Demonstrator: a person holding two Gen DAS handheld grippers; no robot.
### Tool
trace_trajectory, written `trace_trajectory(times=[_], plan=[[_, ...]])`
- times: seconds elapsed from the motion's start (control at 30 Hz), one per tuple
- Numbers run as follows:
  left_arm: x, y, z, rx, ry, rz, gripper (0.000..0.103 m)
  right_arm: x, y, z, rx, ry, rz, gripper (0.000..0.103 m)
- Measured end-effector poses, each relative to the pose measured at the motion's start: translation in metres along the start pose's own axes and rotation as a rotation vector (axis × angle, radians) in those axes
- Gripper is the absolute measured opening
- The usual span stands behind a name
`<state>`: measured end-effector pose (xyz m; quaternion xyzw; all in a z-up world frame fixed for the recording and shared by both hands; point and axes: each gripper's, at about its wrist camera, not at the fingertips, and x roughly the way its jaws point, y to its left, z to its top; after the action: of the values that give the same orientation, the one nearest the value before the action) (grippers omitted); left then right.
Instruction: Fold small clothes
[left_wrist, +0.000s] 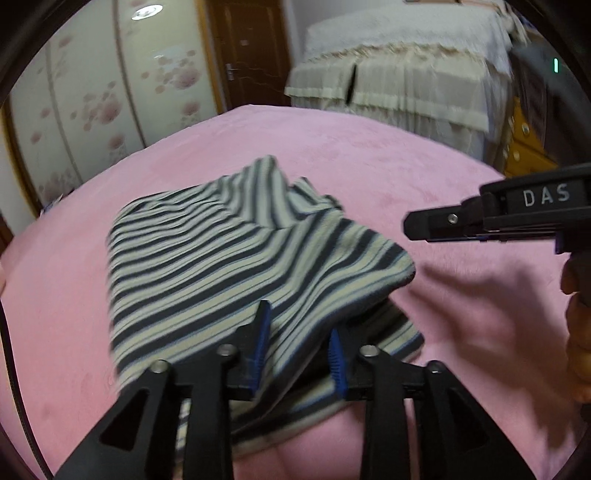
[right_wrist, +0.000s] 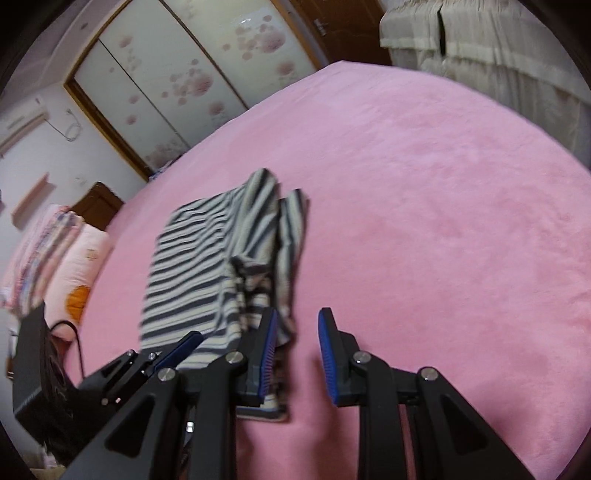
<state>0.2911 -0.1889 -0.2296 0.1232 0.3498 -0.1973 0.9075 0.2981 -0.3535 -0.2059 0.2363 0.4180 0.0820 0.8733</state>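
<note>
We see the striped garment (left_wrist: 236, 258) lying folded on the pink blanket (left_wrist: 406, 166). Our left gripper (left_wrist: 299, 332) stands over its near edge, jaws parted with loose cloth between the pads. Our right gripper (right_wrist: 297, 325) is just beside the garment's right edge, jaws apart and empty.

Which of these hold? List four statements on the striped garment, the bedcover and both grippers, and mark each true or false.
1. The navy-and-cream striped knit garment lies on a pink plush bedcover. True.
2. The right gripper clamps the garment. False: its jaws stand apart over bare bedcover, beside the garment.
3. Fabric of the garment runs between the blue pads of the left gripper. True.
4. The garment is spread out in a single layer. False: it is folded over, with layers overlapping.
</note>
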Motion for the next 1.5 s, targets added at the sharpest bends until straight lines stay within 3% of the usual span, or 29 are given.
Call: trace_trajectory(times=[0.1,0.2,0.27,0.4,0.47,0.57,0.63,0.7,1.03,1.1,1.2,1.27,1.5], plan=[[-0.029,0.022,-0.019,-0.039,-0.037,0.068,0.067,-0.002,-0.002,-0.004,0.033,0.023,0.059,0.023],[-0.049,0.038,-0.041,-0.035,-0.041,0.169,0.068,-0.002,0.000,-0.010,0.050,0.046,0.081,0.024],[-0.054,0.047,-0.052,-0.045,-0.024,0.199,0.068,-0.002,0.003,-0.016,0.049,0.059,0.091,0.024],[-0.057,0.062,-0.067,-0.093,-0.001,0.197,0.068,0.002,0.014,-0.025,0.026,0.083,0.095,0.024],[-0.053,0.066,-0.069,-0.098,0.004,0.190,0.068,0.005,0.018,-0.026,0.023,0.093,0.087,0.032],[-0.047,0.068,-0.070,-0.097,0.016,0.154,0.068,0.008,0.023,-0.025,0.019,0.095,0.085,0.033],[-0.043,0.067,-0.071,-0.086,0.024,0.140,0.060,0.010,0.024,-0.024,0.018,0.095,0.076,0.033],[-0.038,0.066,-0.070,-0.080,0.043,0.112,0.042,0.013,0.023,-0.023,0.021,0.101,0.071,0.033],[-0.034,0.076,-0.064,-0.110,0.049,0.071,0.036,0.017,0.022,-0.022,0.024,0.106,0.079,0.033],[-0.031,0.076,-0.063,-0.106,0.057,0.058,0.009,0.019,0.023,-0.022,0.022,0.108,0.078,0.033],[-0.030,0.081,-0.060,-0.128,0.060,0.042,0.007,0.018,0.028,-0.022,0.006,0.098,0.081,0.030],[-0.036,0.086,-0.058,-0.168,0.038,0.030,0.007,0.017,0.032,-0.022,-0.017,0.096,0.077,0.004],[-0.061,0.111,-0.063,-0.328,-0.051,0.031,0.006,-0.008,0.048,-0.023,-0.027,0.022,0.089,0.003]])
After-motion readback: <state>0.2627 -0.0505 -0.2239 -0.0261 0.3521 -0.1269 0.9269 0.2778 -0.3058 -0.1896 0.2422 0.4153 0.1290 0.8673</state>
